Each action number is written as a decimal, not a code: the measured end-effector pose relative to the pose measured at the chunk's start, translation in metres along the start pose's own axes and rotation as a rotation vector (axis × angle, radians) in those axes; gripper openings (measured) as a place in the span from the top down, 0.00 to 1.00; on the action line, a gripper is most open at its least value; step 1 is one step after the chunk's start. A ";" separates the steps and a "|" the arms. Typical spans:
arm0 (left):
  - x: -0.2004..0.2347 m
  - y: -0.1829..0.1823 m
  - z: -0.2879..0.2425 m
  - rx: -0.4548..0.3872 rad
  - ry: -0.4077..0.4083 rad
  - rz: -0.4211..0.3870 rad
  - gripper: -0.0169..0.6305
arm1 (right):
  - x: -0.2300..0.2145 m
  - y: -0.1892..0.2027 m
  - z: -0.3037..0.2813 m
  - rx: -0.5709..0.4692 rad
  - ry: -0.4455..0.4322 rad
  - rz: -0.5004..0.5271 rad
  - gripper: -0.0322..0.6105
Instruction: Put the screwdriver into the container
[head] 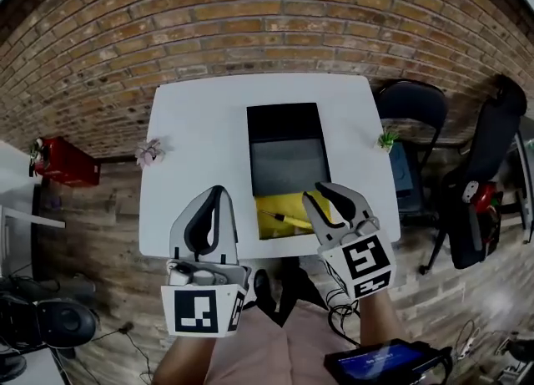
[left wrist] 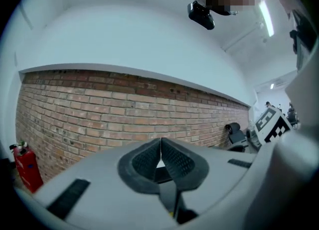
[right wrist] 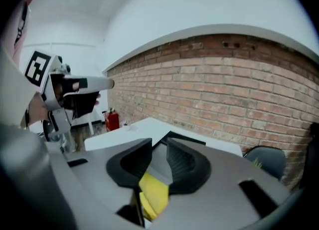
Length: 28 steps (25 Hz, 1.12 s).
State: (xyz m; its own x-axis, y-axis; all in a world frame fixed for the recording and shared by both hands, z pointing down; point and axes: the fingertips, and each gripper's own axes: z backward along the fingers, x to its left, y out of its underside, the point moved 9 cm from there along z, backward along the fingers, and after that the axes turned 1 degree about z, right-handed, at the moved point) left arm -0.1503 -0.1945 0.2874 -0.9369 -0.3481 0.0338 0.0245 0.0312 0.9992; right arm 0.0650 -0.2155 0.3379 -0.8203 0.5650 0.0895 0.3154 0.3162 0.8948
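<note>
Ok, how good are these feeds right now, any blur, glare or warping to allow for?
Head view: heavy fisheye, the brick wall bows and corners go dark; the table is evenly lit, the screwdriver small but readable. Left gripper view: a ceiling light flares at top right. Right gripper view: jaws soft up close, the yellow patch seen between them blurred.
</note>
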 end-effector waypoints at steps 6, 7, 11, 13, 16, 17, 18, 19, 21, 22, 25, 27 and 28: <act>-0.007 -0.037 0.004 -0.085 0.039 -0.045 0.95 | 0.001 -0.044 0.043 -0.210 0.144 0.005 0.86; -0.008 -0.042 0.005 -0.099 0.043 -0.050 0.95 | 0.001 -0.048 0.048 -0.229 0.168 0.013 0.88; -0.015 -0.054 0.009 -0.139 0.060 -0.060 0.95 | 0.005 -0.057 0.066 -0.271 0.230 0.019 0.95; -0.018 -0.059 0.010 -0.153 0.069 -0.063 0.95 | 0.006 -0.059 0.074 -0.290 0.242 0.017 0.95; -0.024 -0.064 0.011 -0.166 0.080 -0.065 0.95 | 0.006 -0.061 0.083 -0.310 0.254 0.017 0.95; -0.026 -0.065 0.012 -0.168 0.084 -0.066 0.95 | 0.006 -0.061 0.085 -0.314 0.256 0.018 0.95; -0.028 -0.065 0.012 -0.169 0.088 -0.067 0.95 | 0.006 -0.062 0.087 -0.319 0.259 0.020 0.95; -0.030 -0.065 0.013 -0.170 0.092 -0.067 0.95 | 0.006 -0.062 0.088 -0.322 0.262 0.021 0.95; -0.032 -0.064 0.013 -0.171 0.098 -0.067 0.95 | 0.007 -0.062 0.090 -0.329 0.268 0.024 0.95; -0.032 -0.064 0.013 -0.170 0.099 -0.067 0.95 | 0.007 -0.063 0.090 -0.333 0.269 0.024 0.95; -0.033 -0.064 0.012 -0.168 0.103 -0.065 0.95 | 0.006 -0.064 0.091 -0.338 0.272 0.017 0.95; -0.034 -0.064 0.011 -0.165 0.107 -0.063 0.95 | 0.006 -0.063 0.092 -0.335 0.274 0.012 0.95; -0.035 -0.063 0.010 -0.164 0.110 -0.062 0.95 | 0.005 -0.063 0.092 -0.333 0.275 0.010 0.95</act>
State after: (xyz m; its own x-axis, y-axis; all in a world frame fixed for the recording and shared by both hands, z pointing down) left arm -0.1231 -0.1746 0.2226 -0.8949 -0.4449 -0.0351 0.0323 -0.1432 0.9892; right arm 0.0845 -0.1624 0.2421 -0.9286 0.3288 0.1719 0.1896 0.0225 0.9816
